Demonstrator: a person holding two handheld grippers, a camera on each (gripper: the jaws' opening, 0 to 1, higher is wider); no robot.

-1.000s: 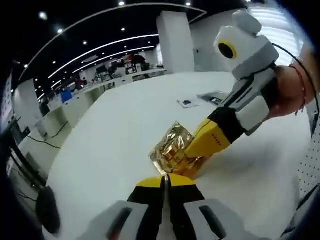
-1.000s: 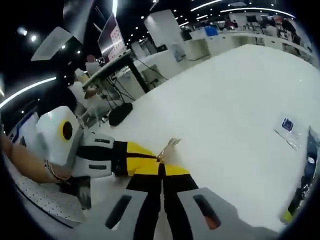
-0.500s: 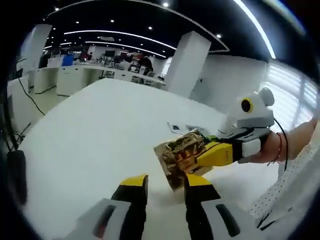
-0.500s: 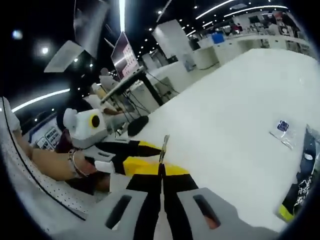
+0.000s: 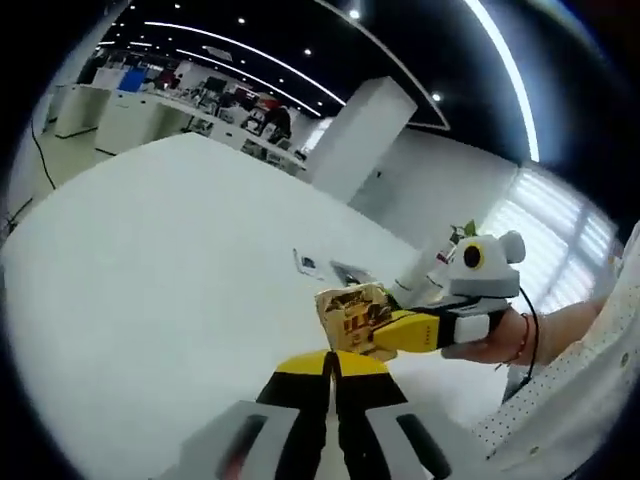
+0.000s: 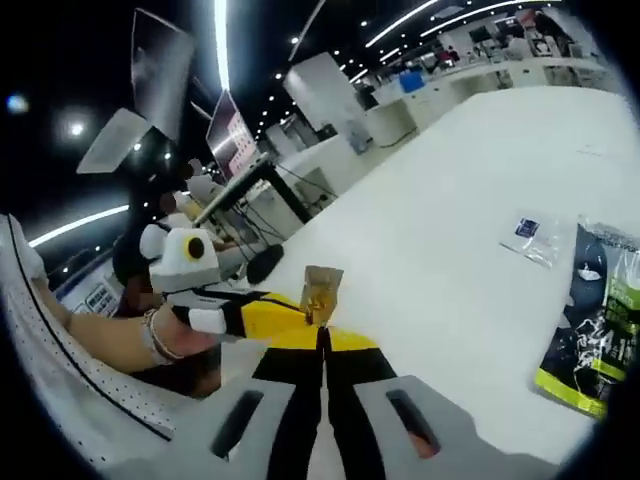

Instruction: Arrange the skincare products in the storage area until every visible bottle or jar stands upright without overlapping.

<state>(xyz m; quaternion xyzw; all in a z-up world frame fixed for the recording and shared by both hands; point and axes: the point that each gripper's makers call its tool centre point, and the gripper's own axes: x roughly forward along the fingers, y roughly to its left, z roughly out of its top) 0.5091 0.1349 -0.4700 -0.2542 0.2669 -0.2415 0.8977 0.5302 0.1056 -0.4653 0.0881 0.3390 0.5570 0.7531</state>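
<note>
Above the broad white table (image 5: 150, 250), a crinkled gold foil packet (image 5: 352, 315) was held up off the surface. Seen from the left gripper view, the right gripper (image 5: 385, 335) came in from the right with its yellow jaws clenched on the packet's right edge, while the left gripper (image 5: 331, 362) sat just near of the packet with its jaws pressed together; whether they pinched its lower edge could not be told. From the right gripper view, the packet (image 6: 321, 292) stood edge-on directly beyond the right gripper (image 6: 322, 338), whose jaws were closed against its bottom, with the left gripper (image 6: 285, 312) touching it from the left. Far right on the table lay a dark-and-green sachet (image 6: 590, 335) and a small clear bag (image 6: 533, 235).
</note>
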